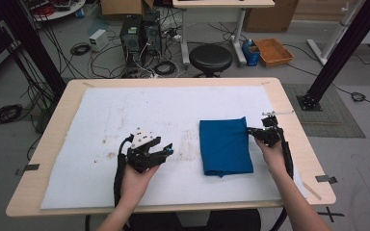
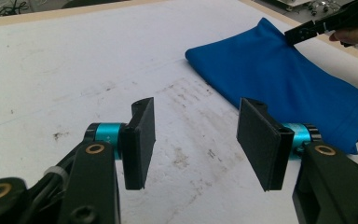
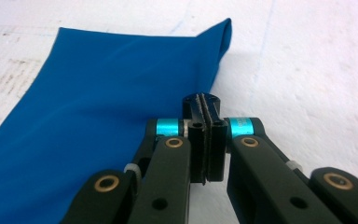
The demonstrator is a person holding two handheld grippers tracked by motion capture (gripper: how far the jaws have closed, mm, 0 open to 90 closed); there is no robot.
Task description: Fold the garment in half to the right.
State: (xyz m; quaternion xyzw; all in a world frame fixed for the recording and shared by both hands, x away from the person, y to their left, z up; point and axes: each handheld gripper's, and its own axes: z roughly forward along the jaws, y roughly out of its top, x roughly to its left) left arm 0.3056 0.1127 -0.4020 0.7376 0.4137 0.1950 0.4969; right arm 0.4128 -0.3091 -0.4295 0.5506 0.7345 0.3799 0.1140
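High view: a folded blue cloth rectangle (image 1: 225, 147) is seen lying flat on the white felt mat (image 1: 125, 120) that covers the pale wooden table (image 1: 58, 120), right of centre. Its long axis runs from the near edge towards the far edge, tilted slightly. The right gripper (image 1: 249, 131) is held at the cloth's far right corner, its tips meeting the right-hand edge. The left gripper (image 1: 166, 150) is rested on the mat well to the left of the cloth, pointed towards it; it is judged to be held in reserve while the right hand works.

Left gripper view: the left gripper's (image 2: 196, 140) jaws are seen standing well apart with nothing between them, only stained mat. The blue cloth (image 2: 284, 84) is seen beyond, with the other gripper at its far corner.

Right gripper view: the right gripper's (image 3: 206, 105) pads are seen pressed together, level with the cloth's (image 3: 98, 102) right edge. Whether a layer of fabric is pinched cannot be told, as the tips sit against the edge and no cloth is seen emerging between them. The placement is judged to suit lifting that edge for a further fold
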